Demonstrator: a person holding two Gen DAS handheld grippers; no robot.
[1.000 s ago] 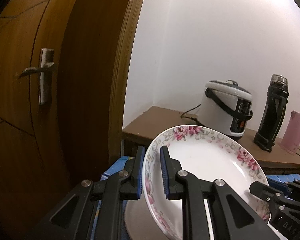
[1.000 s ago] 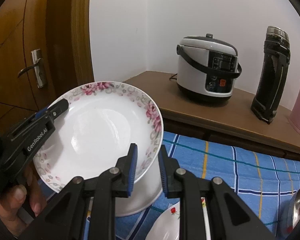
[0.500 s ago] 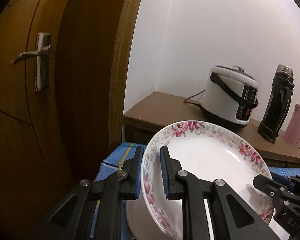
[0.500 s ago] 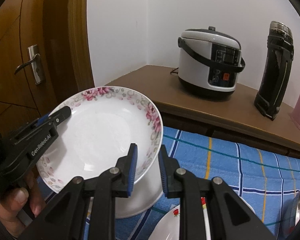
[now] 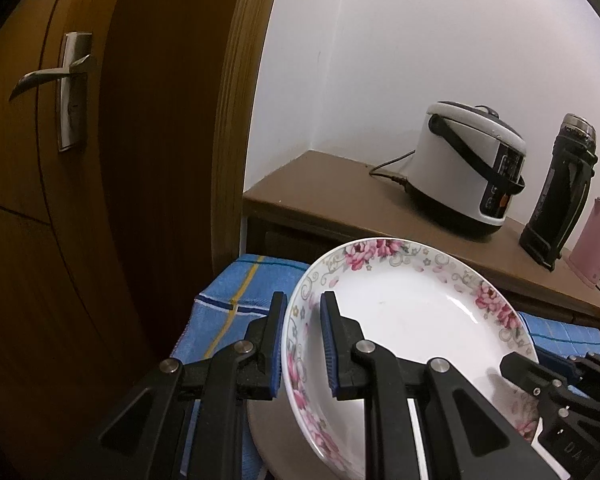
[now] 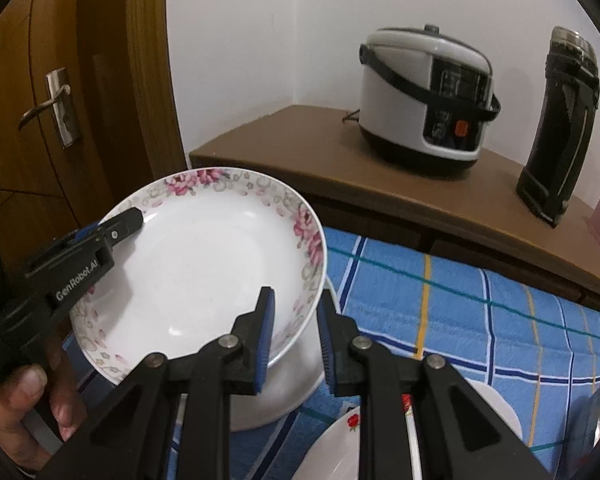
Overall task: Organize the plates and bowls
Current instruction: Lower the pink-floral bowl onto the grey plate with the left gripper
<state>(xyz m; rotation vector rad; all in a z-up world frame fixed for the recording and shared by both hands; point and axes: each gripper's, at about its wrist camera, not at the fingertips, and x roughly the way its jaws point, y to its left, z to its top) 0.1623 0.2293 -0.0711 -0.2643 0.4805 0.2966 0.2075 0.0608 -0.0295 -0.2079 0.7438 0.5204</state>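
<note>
Right wrist: floral plate [image 6: 204, 264] rim in both tongs, seemingly.

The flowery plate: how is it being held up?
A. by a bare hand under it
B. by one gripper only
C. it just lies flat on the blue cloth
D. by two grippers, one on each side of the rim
D: the left gripper and the right gripper each pinch an opposite edge of the flowery plate between their fingers, holding it tilted above the white bowl.
</note>
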